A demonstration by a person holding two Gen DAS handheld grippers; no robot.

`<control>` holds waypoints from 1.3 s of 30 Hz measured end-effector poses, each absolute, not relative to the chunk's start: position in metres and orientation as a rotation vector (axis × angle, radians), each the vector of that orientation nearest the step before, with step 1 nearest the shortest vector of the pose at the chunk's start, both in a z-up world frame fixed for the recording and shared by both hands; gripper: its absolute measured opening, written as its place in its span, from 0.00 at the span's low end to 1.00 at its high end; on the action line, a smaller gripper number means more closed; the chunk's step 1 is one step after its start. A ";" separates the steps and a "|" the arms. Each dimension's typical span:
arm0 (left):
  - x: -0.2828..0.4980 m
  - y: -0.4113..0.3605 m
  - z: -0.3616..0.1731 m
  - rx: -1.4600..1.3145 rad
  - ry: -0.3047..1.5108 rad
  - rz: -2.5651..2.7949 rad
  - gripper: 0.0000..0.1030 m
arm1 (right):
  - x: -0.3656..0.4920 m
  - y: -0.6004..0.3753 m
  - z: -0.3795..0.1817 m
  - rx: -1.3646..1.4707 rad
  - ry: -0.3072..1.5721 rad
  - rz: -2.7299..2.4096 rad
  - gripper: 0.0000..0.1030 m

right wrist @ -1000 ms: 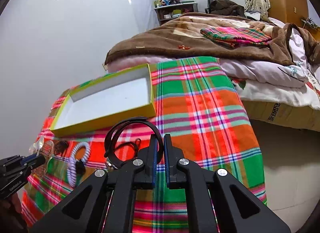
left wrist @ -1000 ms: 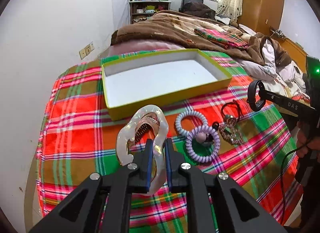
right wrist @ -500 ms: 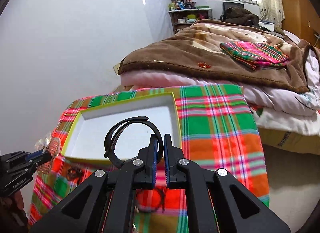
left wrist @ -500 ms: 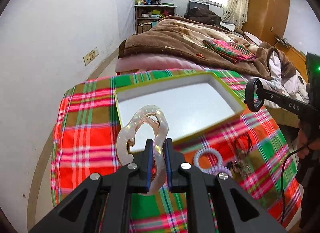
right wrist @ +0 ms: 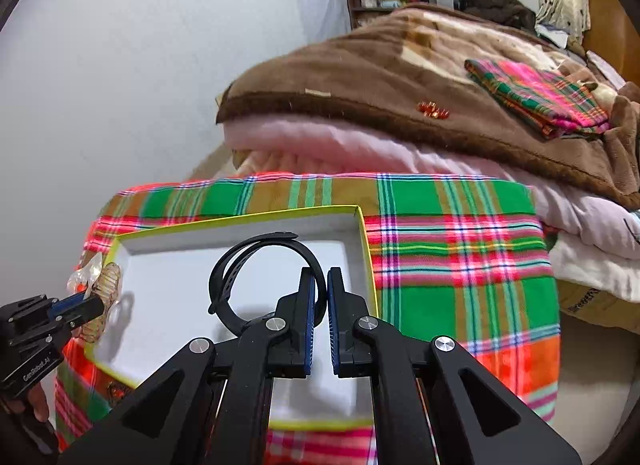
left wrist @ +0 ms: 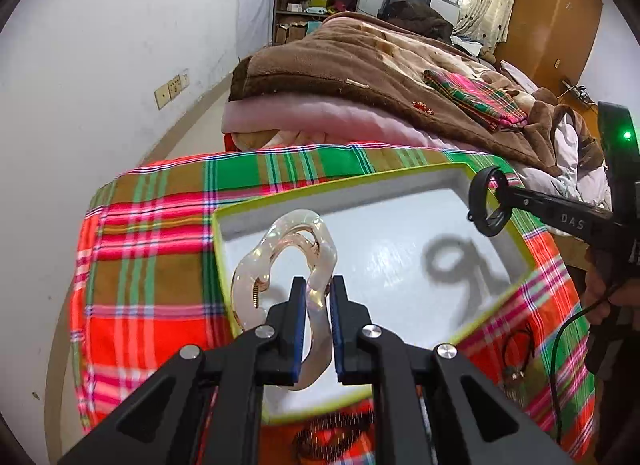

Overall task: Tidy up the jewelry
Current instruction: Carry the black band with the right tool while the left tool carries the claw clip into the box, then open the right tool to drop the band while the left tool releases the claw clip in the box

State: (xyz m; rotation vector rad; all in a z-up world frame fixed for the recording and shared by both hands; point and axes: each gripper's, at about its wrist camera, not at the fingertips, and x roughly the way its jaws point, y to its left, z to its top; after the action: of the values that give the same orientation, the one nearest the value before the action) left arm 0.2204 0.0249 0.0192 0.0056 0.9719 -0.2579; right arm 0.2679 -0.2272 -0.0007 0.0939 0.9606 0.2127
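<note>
- Left wrist view: the left gripper (left wrist: pixel 318 297) is clamping the translucent pearly plastic hair claw clip (left wrist: pixel 286 261) between its blue pads, jaws drawn narrow around the clip's lower rim.
- A second ago this view was looking at the loose hair ties on the plaid-covered desk (left wrist: pixel 148 265); now the shallow white box with a yellow-green rim (left wrist: pixel 218 249) is filling the middle, so the clip is hanging over the box's left part and seems ready for release.
- The clip is standing on end, its long axis running up and away from the pads, the rounded loop pointing toward the bed (left wrist: pixel 360 77) and the coiled spring sitting at its left.
- At the right edge, the right gripper (left wrist: pixel 494 201) is pinching the black plastic ring-shaped band (left wrist: pixel 482 203) above the box's right corner, its shadow falling on the white floor.
- Right wrist view: the right gripper (right wrist: pixel 322 293) is closed tight on the band (right wrist: pixel 260 265), and the box (right wrist: pixel 362 233), earlier off to the left, is lying directly beneath.
- The band's loop is standing upright, leaning left, with its strap tail pointing down-left.
</note>
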 end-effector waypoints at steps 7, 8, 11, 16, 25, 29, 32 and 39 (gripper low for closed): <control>0.239 0.016 0.005 0.010 1.006 -0.265 0.12 | 0.291 -0.218 -0.012 0.041 1.005 0.197 0.06; 0.241 0.015 0.004 0.012 1.009 -0.264 0.12 | 0.294 -0.216 -0.013 0.032 1.011 0.196 0.06; 0.245 0.013 0.000 0.032 1.013 -0.257 0.12 | 0.302 -0.212 -0.017 0.016 1.032 0.195 0.06; 0.251 0.014 -0.006 0.032 1.027 -0.244 0.12 | 0.311 -0.207 -0.024 -0.013 1.054 0.193 0.06; 0.255 0.013 -0.008 0.051 1.026 -0.225 0.12 | 0.317 -0.200 -0.029 -0.058 1.051 0.170 0.06; 0.256 0.013 -0.008 0.047 1.028 -0.225 0.12 | 0.317 -0.198 -0.030 -0.074 1.048 0.168 0.06; 0.257 0.013 -0.007 0.053 1.030 -0.224 0.12 | 0.318 -0.199 -0.031 -0.066 1.048 0.169 0.07; 0.260 0.014 -0.006 0.041 1.027 -0.219 0.21 | 0.320 -0.199 -0.032 -0.038 1.044 0.176 0.15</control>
State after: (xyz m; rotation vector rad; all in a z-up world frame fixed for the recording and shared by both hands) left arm 0.2602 0.0137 -0.0064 0.0414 1.0270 -0.2188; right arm 0.3195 -0.1993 -0.0318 -0.0380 1.0436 0.1759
